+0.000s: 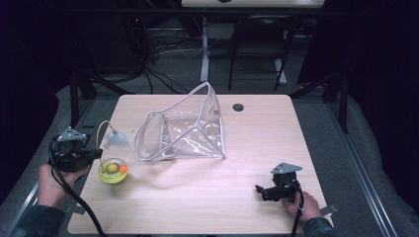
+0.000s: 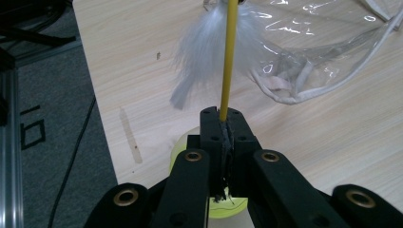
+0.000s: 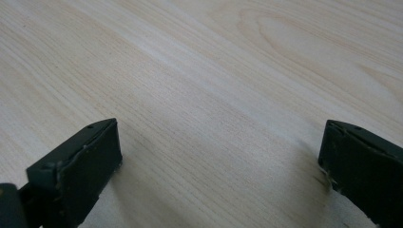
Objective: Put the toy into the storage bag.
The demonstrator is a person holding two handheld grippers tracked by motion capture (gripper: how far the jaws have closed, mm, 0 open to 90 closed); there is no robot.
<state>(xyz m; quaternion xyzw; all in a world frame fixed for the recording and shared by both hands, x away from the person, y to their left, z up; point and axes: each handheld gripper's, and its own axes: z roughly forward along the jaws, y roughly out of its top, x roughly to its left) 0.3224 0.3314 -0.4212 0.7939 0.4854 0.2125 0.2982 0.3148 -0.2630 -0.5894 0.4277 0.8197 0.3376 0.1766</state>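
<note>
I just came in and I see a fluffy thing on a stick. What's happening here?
A person sits at a wooden table with a gripper in each hand. The left gripper is pinched shut on a thin yellow stick with a white feather tuft on it, rising from a yellow-green toy. A clear plastic bag stands open just beyond the feather. The right gripper rests open over bare wood, holding nothing.

Cables [image 1: 163,47] and desk legs [image 1: 204,49] behind the table [image 1: 197,197].
</note>
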